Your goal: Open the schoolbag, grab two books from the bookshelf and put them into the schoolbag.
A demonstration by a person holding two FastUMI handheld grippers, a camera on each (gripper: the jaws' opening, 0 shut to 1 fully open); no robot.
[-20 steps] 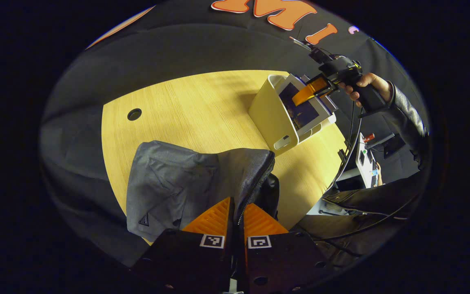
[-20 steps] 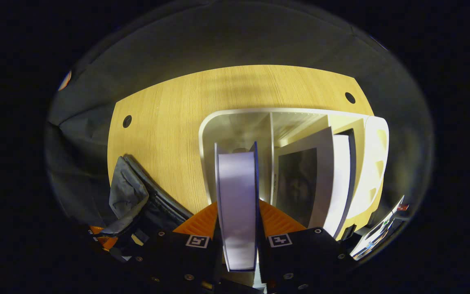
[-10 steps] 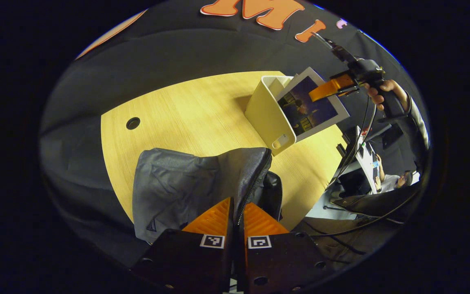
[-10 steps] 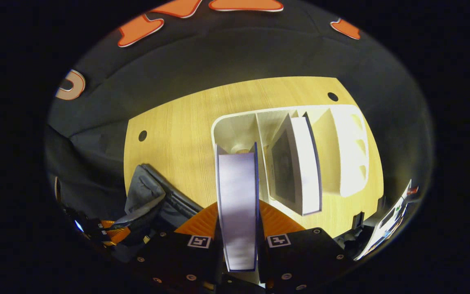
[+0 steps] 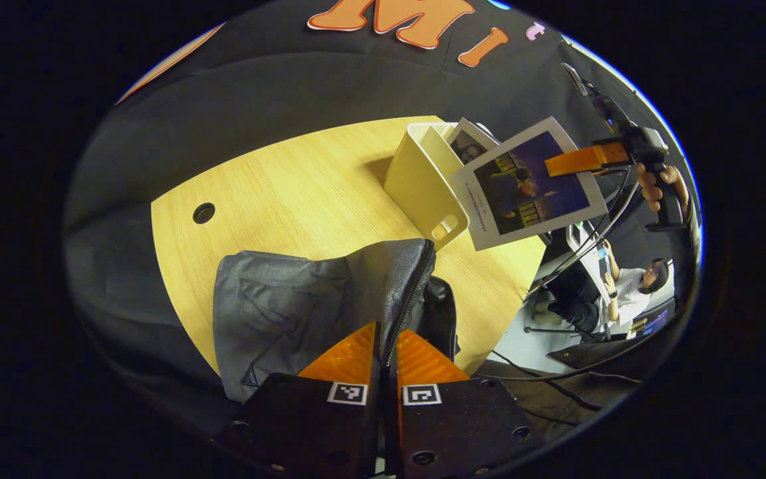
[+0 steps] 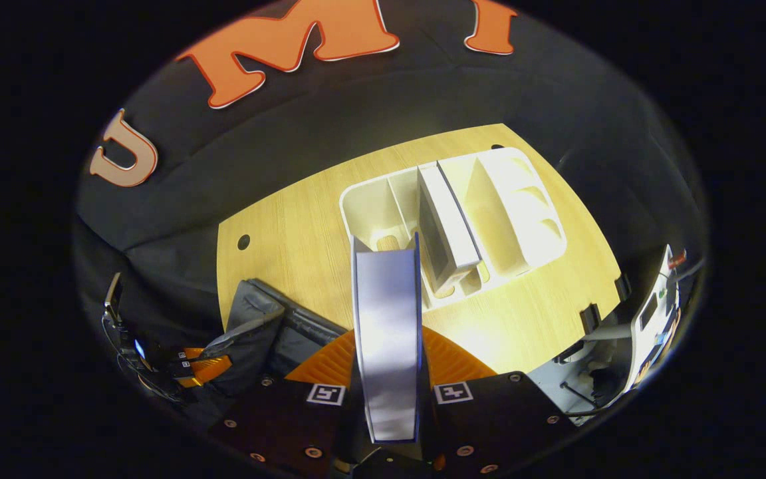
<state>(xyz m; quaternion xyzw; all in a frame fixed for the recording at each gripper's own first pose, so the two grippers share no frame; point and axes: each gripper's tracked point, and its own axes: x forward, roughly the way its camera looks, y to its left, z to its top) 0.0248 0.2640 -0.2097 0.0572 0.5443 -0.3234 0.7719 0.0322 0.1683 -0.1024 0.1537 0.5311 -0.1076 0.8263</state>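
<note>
The grey schoolbag (image 5: 290,306) lies on the wooden table (image 5: 290,186). My left gripper (image 5: 383,336) is shut on its zip edge (image 5: 416,293), holding the flap up. The cream bookshelf (image 5: 419,183) stands behind it, with one book (image 5: 468,143) still inside. In the right gripper view, my right gripper (image 6: 388,338) is shut on a book (image 6: 386,299) seen edge-on, raised above the bookshelf (image 6: 509,206). From the left gripper view that book (image 5: 529,189) hangs in the air right of the shelf, with the right gripper (image 5: 582,159) pinching its top. The schoolbag (image 6: 260,329) and left gripper (image 6: 203,366) sit at lower left.
A round cable hole (image 5: 203,213) marks the table's left side. Beyond the table's right edge sit a person (image 5: 636,296) and some equipment (image 6: 652,316). Cables (image 5: 556,379) trail below the table edge. A hand (image 5: 662,189) holds the right gripper's grip.
My right gripper has lifted the book up and clear of the bookshelf. The left gripper stays shut on the bag's zip edge, barely moved.
</note>
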